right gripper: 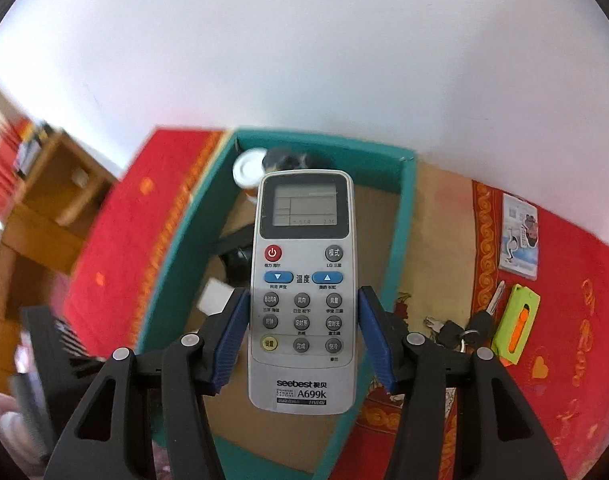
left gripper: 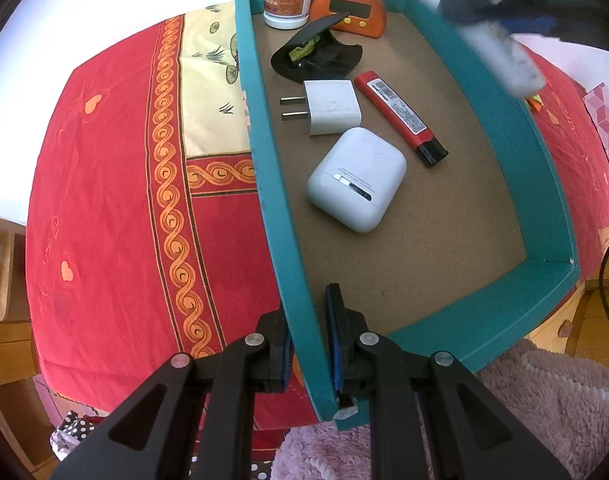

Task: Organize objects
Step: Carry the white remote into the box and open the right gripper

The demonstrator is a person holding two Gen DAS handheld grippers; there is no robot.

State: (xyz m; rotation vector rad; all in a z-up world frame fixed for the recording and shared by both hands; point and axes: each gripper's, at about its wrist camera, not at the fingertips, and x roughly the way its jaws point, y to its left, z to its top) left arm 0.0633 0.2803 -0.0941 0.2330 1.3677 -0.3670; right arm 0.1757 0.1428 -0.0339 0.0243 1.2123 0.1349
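Note:
A teal box (left gripper: 264,184) with a brown floor sits on a red patterned cloth. My left gripper (left gripper: 309,344) is shut on the box's near left wall. Inside lie a white earbud case (left gripper: 358,180), a white plug adapter (left gripper: 330,106), a red utility knife (left gripper: 400,114), a black pouch (left gripper: 316,56), a white jar (left gripper: 287,2) and an orange monkey clock (left gripper: 348,8). My right gripper (right gripper: 302,344) is shut on a grey air-conditioner remote (right gripper: 302,288) and holds it above the box (right gripper: 404,240). It shows blurred at the top right of the left wrist view (left gripper: 500,60).
On the cloth to the right of the box lie a bunch of keys (right gripper: 460,330), a green and orange cutter (right gripper: 518,326) and a small white booklet (right gripper: 520,236). Wooden furniture (right gripper: 52,208) stands at the left. A pink fluffy rug (left gripper: 544,412) lies below the table edge.

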